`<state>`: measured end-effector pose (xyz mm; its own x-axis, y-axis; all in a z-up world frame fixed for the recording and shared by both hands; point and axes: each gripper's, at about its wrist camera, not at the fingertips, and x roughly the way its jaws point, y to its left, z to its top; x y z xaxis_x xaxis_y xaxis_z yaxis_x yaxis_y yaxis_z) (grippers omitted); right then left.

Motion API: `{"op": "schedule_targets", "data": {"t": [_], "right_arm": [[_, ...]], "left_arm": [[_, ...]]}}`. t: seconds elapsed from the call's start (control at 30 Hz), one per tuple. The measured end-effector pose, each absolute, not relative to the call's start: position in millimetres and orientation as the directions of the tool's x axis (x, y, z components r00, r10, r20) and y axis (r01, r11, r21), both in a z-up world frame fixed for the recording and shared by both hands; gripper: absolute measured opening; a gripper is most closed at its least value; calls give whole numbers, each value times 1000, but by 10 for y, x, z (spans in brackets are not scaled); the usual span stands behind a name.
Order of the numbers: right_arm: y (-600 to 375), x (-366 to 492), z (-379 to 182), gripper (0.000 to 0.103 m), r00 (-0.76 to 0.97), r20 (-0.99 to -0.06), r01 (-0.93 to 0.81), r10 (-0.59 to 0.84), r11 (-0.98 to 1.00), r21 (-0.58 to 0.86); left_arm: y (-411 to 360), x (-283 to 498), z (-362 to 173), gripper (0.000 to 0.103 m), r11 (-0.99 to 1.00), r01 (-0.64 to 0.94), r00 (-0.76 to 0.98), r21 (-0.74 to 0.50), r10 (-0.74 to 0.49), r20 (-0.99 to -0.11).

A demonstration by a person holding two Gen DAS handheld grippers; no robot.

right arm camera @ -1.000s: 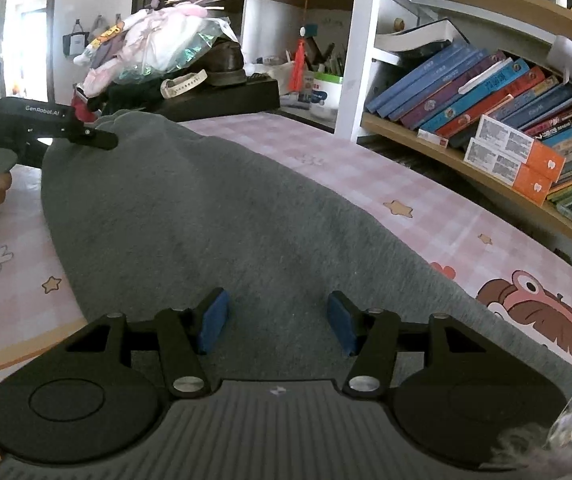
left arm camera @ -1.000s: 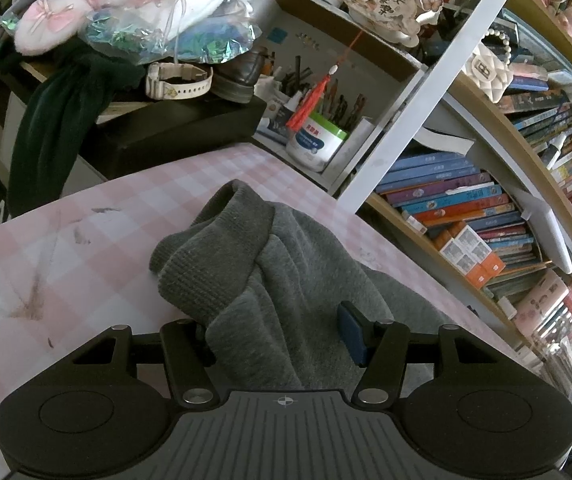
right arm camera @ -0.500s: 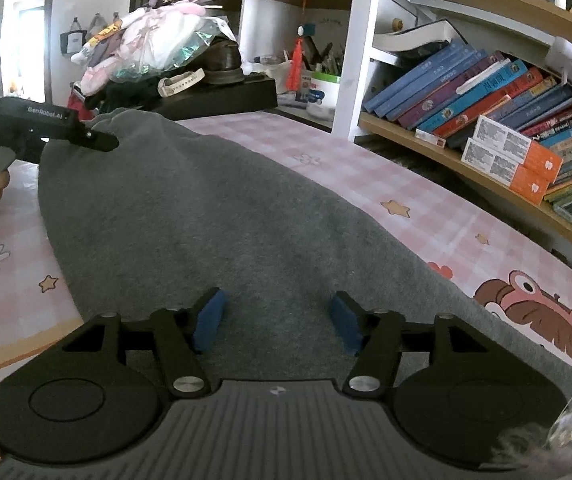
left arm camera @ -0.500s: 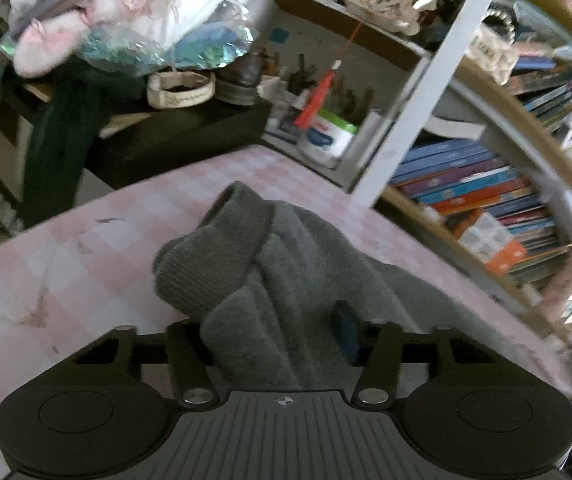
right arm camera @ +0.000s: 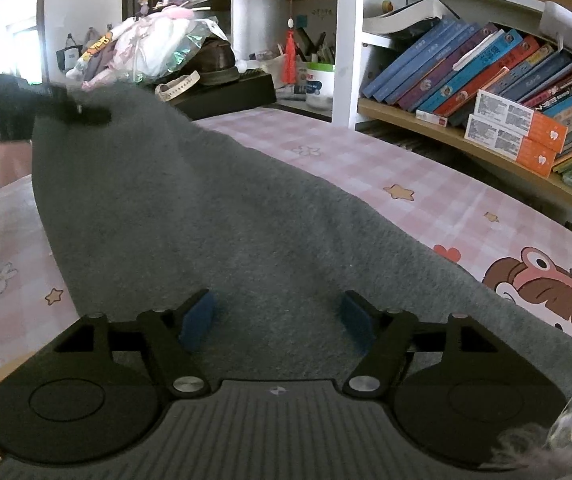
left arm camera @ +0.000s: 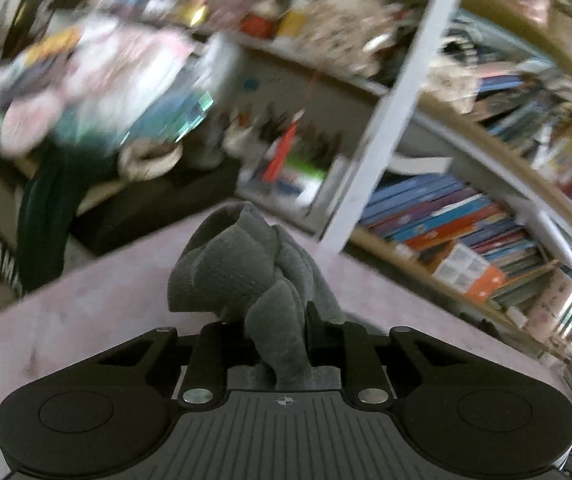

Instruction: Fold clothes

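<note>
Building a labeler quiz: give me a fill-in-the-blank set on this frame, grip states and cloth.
1. The left gripper is shut on a bunched fold of the ____ sweater.
2. The right gripper hovers over the sweater with its jaws ____.
3. The sweater lies on a checked tablecloth whose main colour is ____.
4. In the right wrist view, the books stand on a shelf to the ____ of the sweater.

Missing words: grey; open; pink; right

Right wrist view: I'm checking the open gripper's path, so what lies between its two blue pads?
Only grey sweater lies between the right gripper pads, flat on the pink checked tablecloth; nothing else, per the right wrist view.
</note>
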<state>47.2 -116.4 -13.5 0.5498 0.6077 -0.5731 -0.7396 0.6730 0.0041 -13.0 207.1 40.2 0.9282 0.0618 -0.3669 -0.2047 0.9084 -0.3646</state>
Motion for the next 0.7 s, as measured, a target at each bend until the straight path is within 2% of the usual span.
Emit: {"op": "schedule_targets", "data": {"t": [0.2, 0.4, 0.7], "right_arm": [[-1162, 467, -151, 73, 545, -573, -743, 612, 670, 10], [-1155, 465, -152, 74, 540, -573, -745, 616, 667, 15], [-1157, 454, -141, 76, 532, -573, -747, 624, 664, 29]], "left_arm": [[1674, -129, 733, 17, 961, -115, 953, -250, 36, -302], [1270, -128, 899, 18, 994, -60, 959, -91, 32, -282], [868, -145, 934, 18, 998, 25, 957, 51, -9, -291]]}}
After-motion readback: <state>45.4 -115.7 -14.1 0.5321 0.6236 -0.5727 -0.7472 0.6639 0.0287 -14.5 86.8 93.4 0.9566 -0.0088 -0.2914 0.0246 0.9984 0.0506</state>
